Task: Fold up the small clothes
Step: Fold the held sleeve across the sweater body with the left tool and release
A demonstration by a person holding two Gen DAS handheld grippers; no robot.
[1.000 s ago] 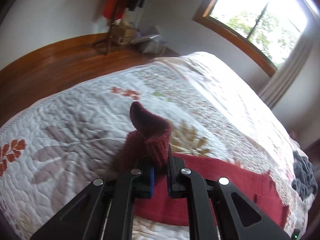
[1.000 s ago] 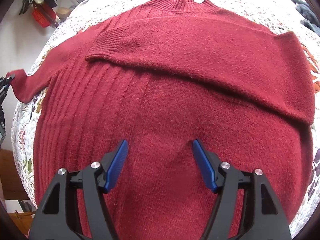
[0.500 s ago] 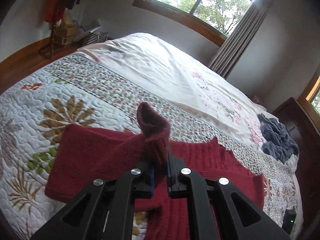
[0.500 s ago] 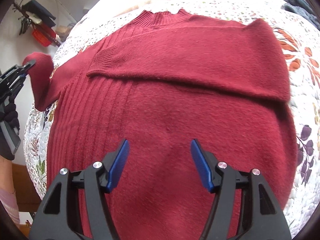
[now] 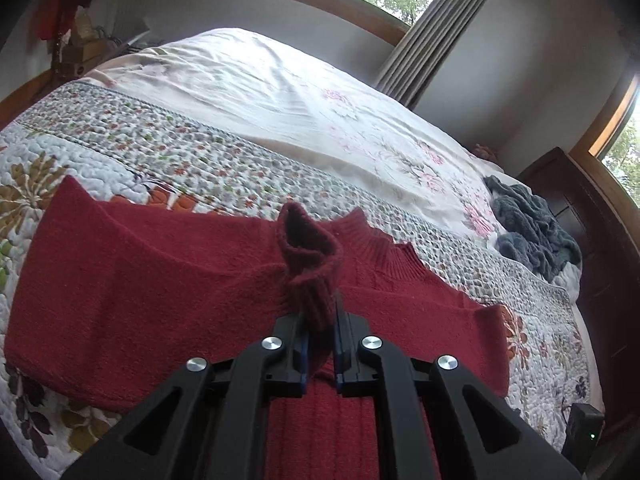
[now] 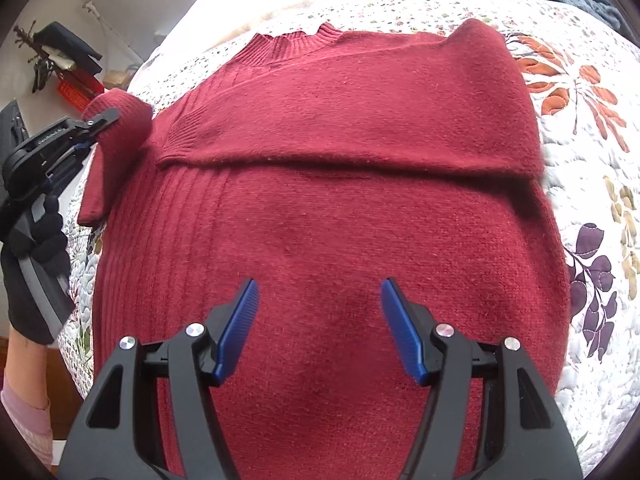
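Observation:
A dark red knit sweater (image 6: 340, 208) lies flat on the quilted bed, collar (image 6: 296, 42) at the far side. One sleeve is folded across the chest (image 6: 360, 120). My left gripper (image 5: 320, 320) is shut on the ribbed cuff (image 5: 308, 256) of the other sleeve, holding it lifted over the sweater's upper body. From the right wrist view that left gripper (image 6: 86, 132) and the raised cuff (image 6: 120, 120) sit at the sweater's left shoulder. My right gripper (image 6: 320, 316) is open, hovering above the lower body of the sweater with nothing between its blue pads.
A floral quilt (image 5: 120, 140) covers the bed, with a white sheet (image 5: 260, 80) beyond it. A blue-grey garment (image 5: 528, 224) is heaped at the far right edge. A dark wooden cabinet (image 5: 592, 240) stands right of the bed. A gloved hand (image 6: 36, 264) holds the left gripper.
My left gripper carried the sleeve cuff from the bed's outer side inward over the sweater. My right gripper stayed open and shifted slightly over the lower body.

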